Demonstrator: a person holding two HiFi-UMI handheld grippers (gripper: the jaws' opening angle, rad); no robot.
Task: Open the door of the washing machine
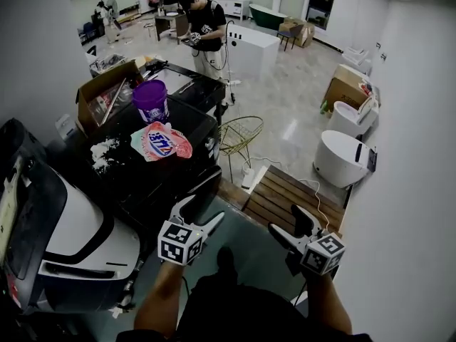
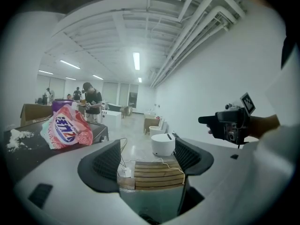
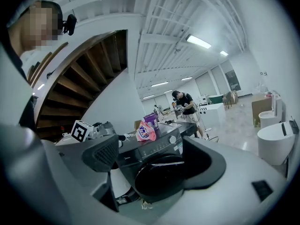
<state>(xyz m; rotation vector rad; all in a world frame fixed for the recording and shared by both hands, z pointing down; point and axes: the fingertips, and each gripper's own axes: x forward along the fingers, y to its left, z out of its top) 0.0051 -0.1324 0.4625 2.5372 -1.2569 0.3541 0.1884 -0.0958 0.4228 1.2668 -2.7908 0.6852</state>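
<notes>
The black front-loading washing machine [image 1: 153,184] stands left of centre in the head view. A pink detergent bag [image 1: 161,142] and a purple tub [image 1: 150,100] sit on its top. Its round dark door [image 3: 157,175] with a silver handle strip faces the right gripper view; I cannot tell whether it is latched. My left gripper [image 1: 203,211] hovers open close to the machine's front corner, with nothing between its pads [image 2: 107,162]. To its right my right gripper [image 1: 287,221] is held open and empty, pointing toward the machine from a short distance away.
A white rounded appliance [image 1: 71,234] stands to the left of the washer. A cardboard box [image 1: 107,91] is behind it. A wire basket [image 1: 239,135], a wooden platform [image 1: 285,194] and white toilets [image 1: 342,159] lie ahead. A person [image 1: 206,30] stands far back.
</notes>
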